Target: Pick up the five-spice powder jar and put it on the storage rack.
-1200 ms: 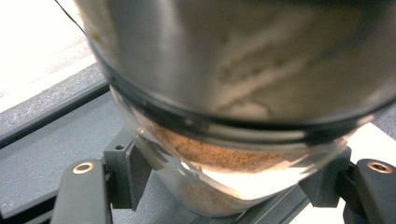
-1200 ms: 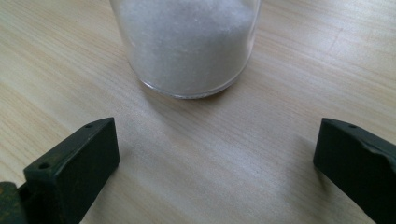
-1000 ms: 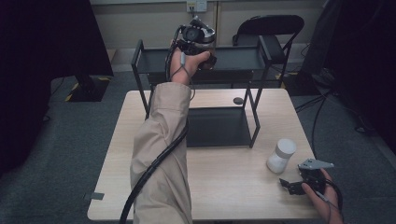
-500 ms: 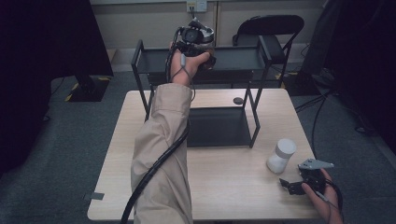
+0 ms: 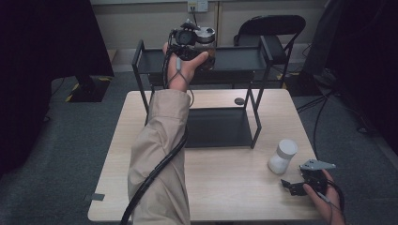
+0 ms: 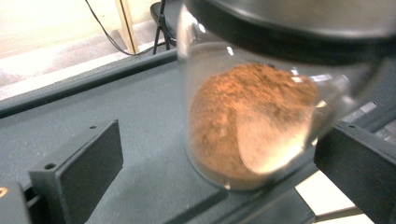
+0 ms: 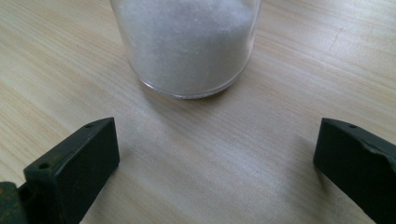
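Observation:
A glass jar of brown powder (image 6: 252, 121) with a dark lid stands on the top shelf of a black metal rack (image 5: 244, 58). My left gripper (image 6: 219, 163) is open, its jaws wide on either side of the jar's base, neither clearly touching it. In the high view the left gripper (image 5: 190, 40) is held up at the top shelf on an outstretched arm. A jar of white powder (image 5: 282, 157) stands on the wooden table (image 5: 225, 187) at the right. My right gripper (image 5: 288, 185) rests open just in front of the white jar (image 7: 187, 42), with bare table between its jaws.
The rack's lower shelf (image 5: 216, 126) sits on the table's far half. A small dark disc (image 5: 239, 101) lies on the table beside the rack's leg. A black folding chair (image 5: 274, 26) stands behind the rack. Cables trail on the floor at the right.

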{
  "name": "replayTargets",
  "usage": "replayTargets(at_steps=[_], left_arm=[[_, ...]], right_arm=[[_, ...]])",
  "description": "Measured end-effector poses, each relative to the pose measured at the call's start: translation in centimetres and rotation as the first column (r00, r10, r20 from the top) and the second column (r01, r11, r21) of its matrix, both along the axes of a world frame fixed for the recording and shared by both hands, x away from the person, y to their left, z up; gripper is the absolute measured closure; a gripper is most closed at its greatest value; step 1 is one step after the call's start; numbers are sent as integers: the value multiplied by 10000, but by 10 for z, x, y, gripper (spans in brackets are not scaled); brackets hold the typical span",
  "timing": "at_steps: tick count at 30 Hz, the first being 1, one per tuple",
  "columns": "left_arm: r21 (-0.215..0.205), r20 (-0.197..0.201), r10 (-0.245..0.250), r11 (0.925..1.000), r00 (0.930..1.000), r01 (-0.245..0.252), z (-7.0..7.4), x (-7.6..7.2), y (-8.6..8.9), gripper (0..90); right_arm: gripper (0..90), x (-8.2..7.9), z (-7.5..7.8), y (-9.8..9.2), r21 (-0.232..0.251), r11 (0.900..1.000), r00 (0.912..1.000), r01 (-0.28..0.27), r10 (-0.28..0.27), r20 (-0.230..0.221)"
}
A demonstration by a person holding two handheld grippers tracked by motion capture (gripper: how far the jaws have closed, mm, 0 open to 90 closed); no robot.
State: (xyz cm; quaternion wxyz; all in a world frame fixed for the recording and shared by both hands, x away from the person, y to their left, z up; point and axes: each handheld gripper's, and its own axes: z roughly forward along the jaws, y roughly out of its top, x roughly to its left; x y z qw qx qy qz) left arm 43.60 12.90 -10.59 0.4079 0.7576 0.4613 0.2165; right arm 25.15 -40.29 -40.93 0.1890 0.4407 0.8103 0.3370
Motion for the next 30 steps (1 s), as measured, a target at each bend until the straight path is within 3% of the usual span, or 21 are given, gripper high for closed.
replayTargets(at_steps=[7, 11, 16, 30], left_arm=[[120, 120, -35, 9999, 9999, 33, 5, -14, -3, 11], [-98, 265, -77, 9999, 9996, 80, 4, -23, -2, 12], [-30, 398, -112, 9999, 9991, 114, 3, -31, -5, 12], [-351, 424, -338, 9988, 9985, 353, -25, -43, 0, 13]], right_arm=[[0, 0, 0, 0, 2, 10000, 10000, 0, 0, -2], [0, 0, 0, 0, -2, 10000, 10000, -4, 4, 0], [0, 0, 0, 0, -2, 10000, 10000, -5, 5, 1], [0, 0, 0, 0, -1, 10000, 10000, -4, 4, 3]])
